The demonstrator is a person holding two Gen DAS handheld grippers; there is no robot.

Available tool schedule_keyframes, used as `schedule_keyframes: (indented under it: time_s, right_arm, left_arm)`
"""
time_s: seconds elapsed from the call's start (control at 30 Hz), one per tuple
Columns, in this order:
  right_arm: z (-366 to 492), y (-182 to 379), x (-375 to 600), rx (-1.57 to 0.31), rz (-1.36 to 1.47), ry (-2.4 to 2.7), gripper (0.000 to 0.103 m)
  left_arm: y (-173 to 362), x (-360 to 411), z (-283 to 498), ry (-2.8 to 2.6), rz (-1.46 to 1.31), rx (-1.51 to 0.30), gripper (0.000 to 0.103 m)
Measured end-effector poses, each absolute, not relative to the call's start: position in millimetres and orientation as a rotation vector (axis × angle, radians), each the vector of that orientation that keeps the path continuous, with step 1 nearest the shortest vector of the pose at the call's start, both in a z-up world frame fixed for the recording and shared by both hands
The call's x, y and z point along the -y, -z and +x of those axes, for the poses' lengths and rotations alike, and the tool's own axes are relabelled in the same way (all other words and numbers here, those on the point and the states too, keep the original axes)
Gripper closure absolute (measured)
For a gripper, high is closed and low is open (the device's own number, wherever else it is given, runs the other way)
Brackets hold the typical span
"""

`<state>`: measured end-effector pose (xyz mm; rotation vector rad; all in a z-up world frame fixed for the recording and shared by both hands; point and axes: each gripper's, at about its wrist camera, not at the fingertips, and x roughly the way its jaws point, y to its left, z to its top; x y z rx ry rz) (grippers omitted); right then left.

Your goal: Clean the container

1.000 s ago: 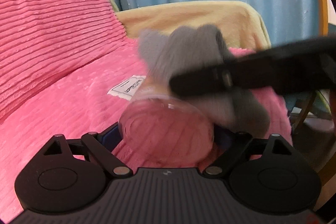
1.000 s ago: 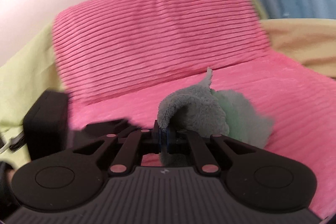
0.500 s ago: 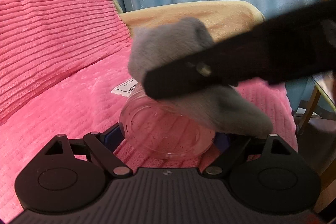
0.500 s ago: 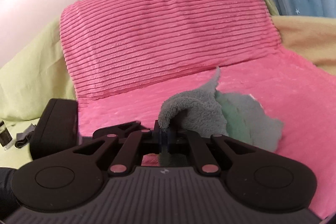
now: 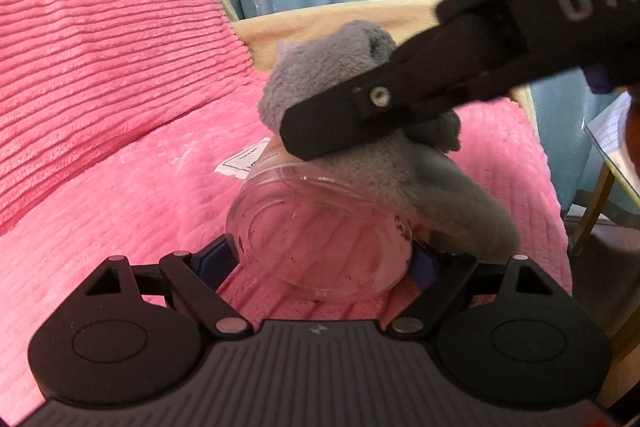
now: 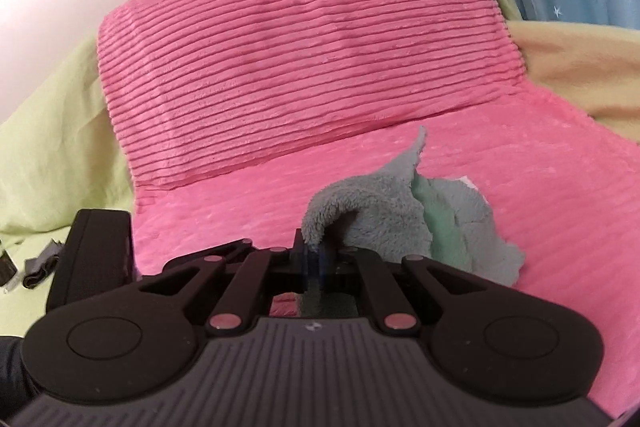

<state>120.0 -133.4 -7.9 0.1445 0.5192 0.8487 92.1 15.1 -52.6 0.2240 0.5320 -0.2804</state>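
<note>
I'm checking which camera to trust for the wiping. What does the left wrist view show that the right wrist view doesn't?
Only the left wrist view shows the clear container, held between the left gripper fingers, with dark specks on it, and the right gripper from outside. Only the right wrist view shows the right gripper's jaws shut on the cloth, and the green sheet. Both show the grey cloth and the pink blanket.

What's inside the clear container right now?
Dark specks on the container's base and wall; the grey cloth pushes in at its far rim. Whatever lies under the cloth is hidden.
</note>
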Motion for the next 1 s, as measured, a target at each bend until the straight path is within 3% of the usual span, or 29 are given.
schedule_keyframes:
  time_s: [1.0]
  right_arm:
    - [129,-2,121,-0.538,0.072,-0.788,0.099]
  left_arm:
    - [52,9,81,0.257,0.232,-0.536,0.018]
